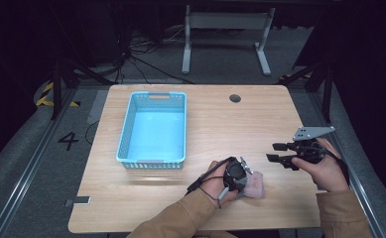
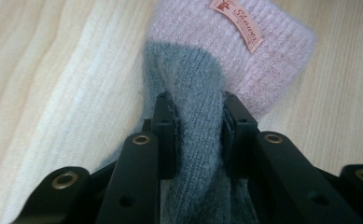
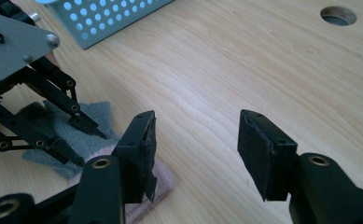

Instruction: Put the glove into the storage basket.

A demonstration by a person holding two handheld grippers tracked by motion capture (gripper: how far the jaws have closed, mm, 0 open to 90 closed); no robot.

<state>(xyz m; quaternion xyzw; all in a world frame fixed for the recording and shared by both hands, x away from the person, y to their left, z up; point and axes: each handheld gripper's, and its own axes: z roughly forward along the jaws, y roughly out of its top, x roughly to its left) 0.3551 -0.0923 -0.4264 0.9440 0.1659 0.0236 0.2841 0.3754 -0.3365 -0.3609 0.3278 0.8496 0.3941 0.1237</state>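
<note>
high view: left gripper point(image 1: 243, 174) sits low at the near edge of the wooden table point(image 1: 215, 124), tips down on a pink-and-grey knit sock point(image 1: 255, 185). right gripper point(image 1: 278, 152) hovers off to the right, well apart from the sock, jaws spread w/ nothing between. blue basket point(image 1: 153, 130) stands farther back on the left, nothing seen in it.

left gripper view: jaws pinched on the sock's grey part, fabric bunched up between the pads; pink cuff w/ a sewn label point(image 2: 236, 23) lies just beyond on the tabletop.

right gripper view: own jaws apart over bare wood, gripping nothing. left gripper at far left, on the grey fabric; basket corner at top.
</note>
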